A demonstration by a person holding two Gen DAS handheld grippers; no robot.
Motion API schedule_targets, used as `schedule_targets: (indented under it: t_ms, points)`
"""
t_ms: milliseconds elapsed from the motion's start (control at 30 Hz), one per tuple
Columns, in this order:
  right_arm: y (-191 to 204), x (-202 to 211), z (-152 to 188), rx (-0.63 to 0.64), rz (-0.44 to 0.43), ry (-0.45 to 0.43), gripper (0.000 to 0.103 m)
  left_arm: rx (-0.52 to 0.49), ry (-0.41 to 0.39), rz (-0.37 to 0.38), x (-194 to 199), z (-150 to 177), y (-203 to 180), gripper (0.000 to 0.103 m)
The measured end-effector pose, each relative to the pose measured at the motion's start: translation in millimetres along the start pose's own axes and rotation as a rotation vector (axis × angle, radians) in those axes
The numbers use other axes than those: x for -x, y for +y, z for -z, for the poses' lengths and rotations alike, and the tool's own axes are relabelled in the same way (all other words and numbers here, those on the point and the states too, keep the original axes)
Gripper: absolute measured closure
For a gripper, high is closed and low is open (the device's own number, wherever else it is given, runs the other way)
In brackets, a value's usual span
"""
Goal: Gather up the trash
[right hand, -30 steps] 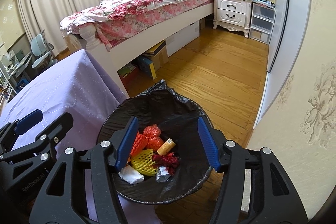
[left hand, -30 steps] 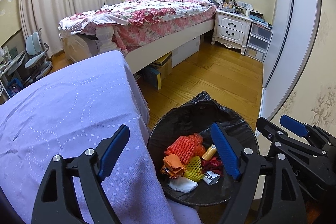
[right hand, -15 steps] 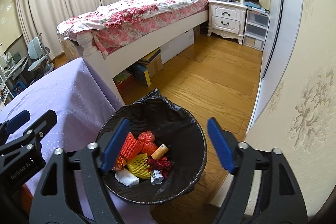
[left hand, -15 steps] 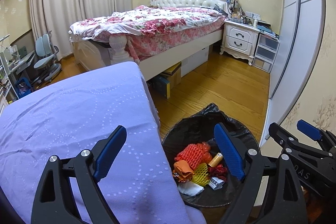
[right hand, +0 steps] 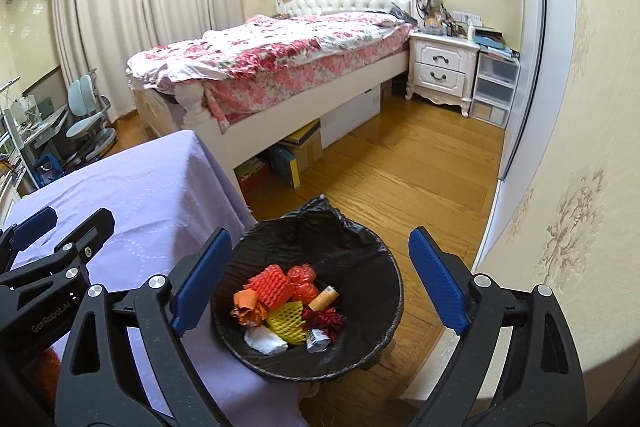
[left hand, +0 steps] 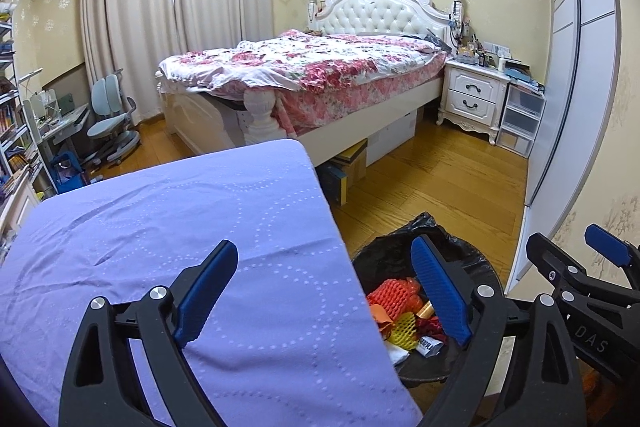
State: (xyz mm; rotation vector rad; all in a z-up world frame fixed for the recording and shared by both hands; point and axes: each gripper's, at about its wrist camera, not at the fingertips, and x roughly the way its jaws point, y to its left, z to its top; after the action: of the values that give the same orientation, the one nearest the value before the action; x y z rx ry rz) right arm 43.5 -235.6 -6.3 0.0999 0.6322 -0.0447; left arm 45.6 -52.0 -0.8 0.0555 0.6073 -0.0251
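Observation:
A bin with a black liner [right hand: 360,255] stands on the wooden floor beside the purple-covered table [right hand: 152,195]. It holds trash: orange foam net [right hand: 270,283], yellow foam net [right hand: 286,319], white tissue [right hand: 264,341], a small tube and wrappers. My right gripper [right hand: 320,291] is open and empty above the bin. My left gripper [left hand: 324,291] is open and empty above the table's right edge [left hand: 340,267], with the bin [left hand: 400,255] below its right finger. The right gripper also shows in the left wrist view [left hand: 592,267].
A bed with a floral quilt [left hand: 312,67] stands behind the table, with boxes under it. A white nightstand [left hand: 472,99] and plastic drawers stand at the back right. A sliding wardrobe door [left hand: 568,107] and a wall lie close on the right. A desk chair [left hand: 108,123] is at the left.
Both grippers have risen and pulled back from the bin, so more of the room shows. The right gripper's jaws have opened wider. The trash in the bin has not moved.

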Motion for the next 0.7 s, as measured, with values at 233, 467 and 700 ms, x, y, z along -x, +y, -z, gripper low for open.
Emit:
schedule_targets:
  t_ms: [233, 467, 700]
  points:
    - [17.1, 21.9, 3.6, 0.025, -0.025, -0.03, 0.015, 0.034, -0.027, -0.029, 27.8, 3.7, 21.1, 0.014]
    - [30.6, 48.1, 6.1, 0.044, -0.052, -0.066, 0.015, 0.052, -0.059, -0.045, 51.2, 8.7, 34.9, 0.014]
    - [40.4, 64.9, 10.3, 0.066, -0.064, -0.084, 0.014, 0.072, -0.069, -0.055, 58.8, 13.7, 45.5, 0.014]
